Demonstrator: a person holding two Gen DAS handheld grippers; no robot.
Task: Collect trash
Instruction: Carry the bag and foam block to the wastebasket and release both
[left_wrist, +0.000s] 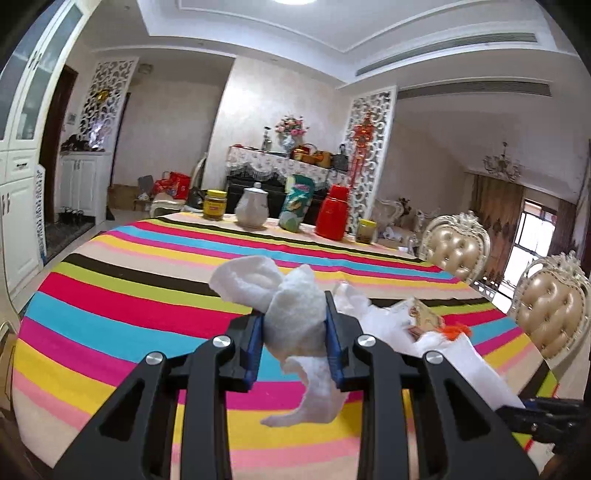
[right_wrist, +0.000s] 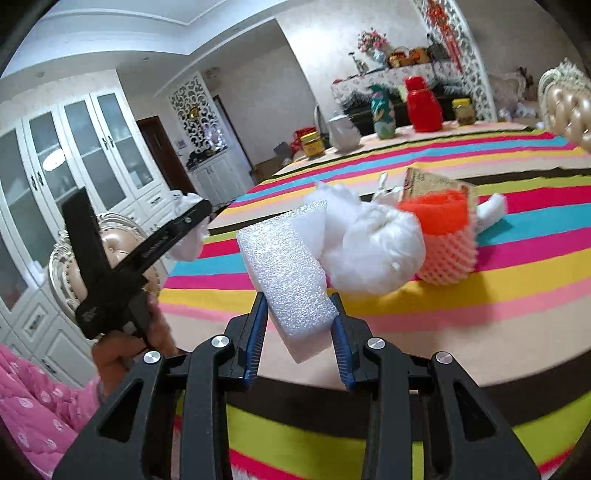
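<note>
My left gripper (left_wrist: 293, 314) is shut on a crumpled white tissue (left_wrist: 295, 325), held a little above the striped tablecloth (left_wrist: 129, 295). The right wrist view shows that gripper (right_wrist: 195, 218) side-on at the left, the tissue (right_wrist: 186, 240) in its tip. My right gripper (right_wrist: 299, 299) is shut on a white foam block (right_wrist: 288, 273) lifted over the table's near edge. Just beyond it lies a trash pile: a white plastic bag (right_wrist: 369, 247), an orange foam net (right_wrist: 447, 240) and a brown card (right_wrist: 428, 184). The left wrist view has the pile (left_wrist: 424, 321) at right.
Along the table's far edge stand a yellow jar (left_wrist: 215, 205), a white teapot (left_wrist: 252, 206), a green packet (left_wrist: 297, 206), a red flask (left_wrist: 334, 212) and a small jar (left_wrist: 366, 230). Padded chairs (left_wrist: 554, 314) flank the right side. A hand and pink sleeve (right_wrist: 33, 402) are at lower left.
</note>
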